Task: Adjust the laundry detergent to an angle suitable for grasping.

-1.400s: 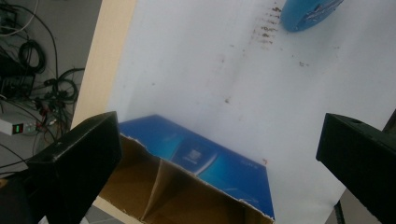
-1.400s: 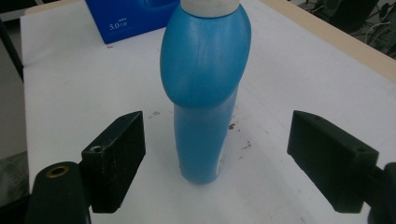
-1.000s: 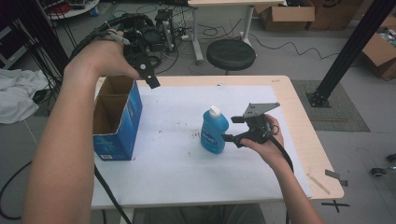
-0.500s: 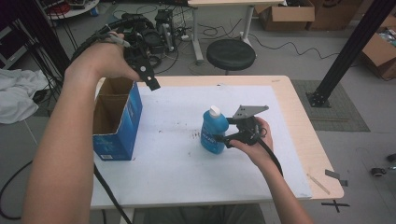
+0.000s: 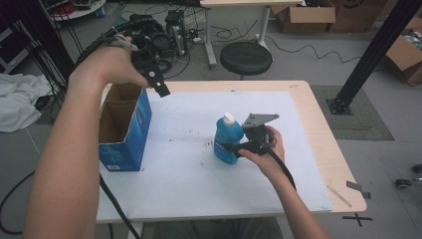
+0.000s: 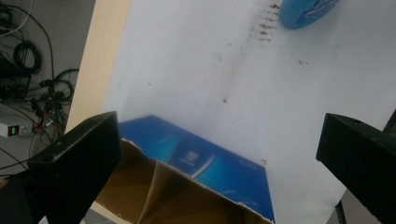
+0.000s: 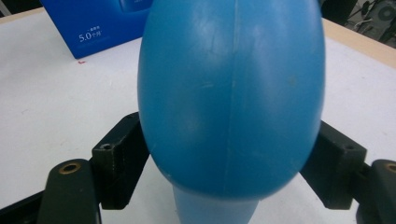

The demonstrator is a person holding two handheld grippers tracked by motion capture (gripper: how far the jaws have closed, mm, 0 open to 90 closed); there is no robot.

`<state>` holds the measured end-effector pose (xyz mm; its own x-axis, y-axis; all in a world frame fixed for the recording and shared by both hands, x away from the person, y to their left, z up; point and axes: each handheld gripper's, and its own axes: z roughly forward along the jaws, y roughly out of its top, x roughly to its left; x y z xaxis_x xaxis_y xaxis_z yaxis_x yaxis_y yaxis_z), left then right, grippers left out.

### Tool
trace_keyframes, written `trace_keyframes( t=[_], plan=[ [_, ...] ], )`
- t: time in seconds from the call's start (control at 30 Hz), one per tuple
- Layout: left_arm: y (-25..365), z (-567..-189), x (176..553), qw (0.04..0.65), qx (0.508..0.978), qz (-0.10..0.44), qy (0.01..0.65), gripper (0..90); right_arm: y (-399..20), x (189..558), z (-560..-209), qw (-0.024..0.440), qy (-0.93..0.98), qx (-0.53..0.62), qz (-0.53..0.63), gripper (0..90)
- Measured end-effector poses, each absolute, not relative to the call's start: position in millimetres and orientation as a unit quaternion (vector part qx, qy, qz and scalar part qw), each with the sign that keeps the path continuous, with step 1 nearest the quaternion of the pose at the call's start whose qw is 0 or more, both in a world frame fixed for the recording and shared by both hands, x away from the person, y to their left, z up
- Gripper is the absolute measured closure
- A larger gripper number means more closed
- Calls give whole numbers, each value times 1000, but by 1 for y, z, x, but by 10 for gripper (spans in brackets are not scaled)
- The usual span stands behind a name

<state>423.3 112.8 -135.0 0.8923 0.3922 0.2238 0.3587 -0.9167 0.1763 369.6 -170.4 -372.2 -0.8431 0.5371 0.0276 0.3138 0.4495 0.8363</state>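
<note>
A blue plastic bottle (image 5: 229,134) with a white cap stands upright in the middle of the white table top (image 5: 189,179). My right gripper (image 5: 225,148) comes at it level from the right. Its jaws have just been closing with the bottle's body (image 7: 233,93) between them, and both pads (image 7: 122,163) now touch its sides low down. The left gripper (image 5: 158,85) hangs open in the air over the back corner of an open blue cardboard box (image 5: 124,132). In the left gripper view the box's open top (image 6: 187,186) lies under the wide-apart jaws of that gripper (image 6: 219,144).
The box stands at the table's left edge with its flaps up. A round black stool (image 5: 246,57), cables and a desk leg stand behind the table. A black post (image 5: 368,55) rises at the right. Cardboard boxes (image 5: 303,15) lie at the back.
The right gripper has moved left up to the bottle, and its jaws now sit around the lower body. The left hand has kept still above the box.
</note>
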Motion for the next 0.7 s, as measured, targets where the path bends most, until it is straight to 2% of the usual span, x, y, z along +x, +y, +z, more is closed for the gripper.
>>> trace_keyframes(
  t=[0.13, 0.7],
  plan=[
    [113, -135, 424, 66, 970, 129, 193, 10, -169, 370, -374, 122, 843, 255, 458, 248],
    [116, -137, 425, 67, 970, 127, 196, 10, -164, 371, -381, 145, 837, 262, 458, 378]
  ],
)
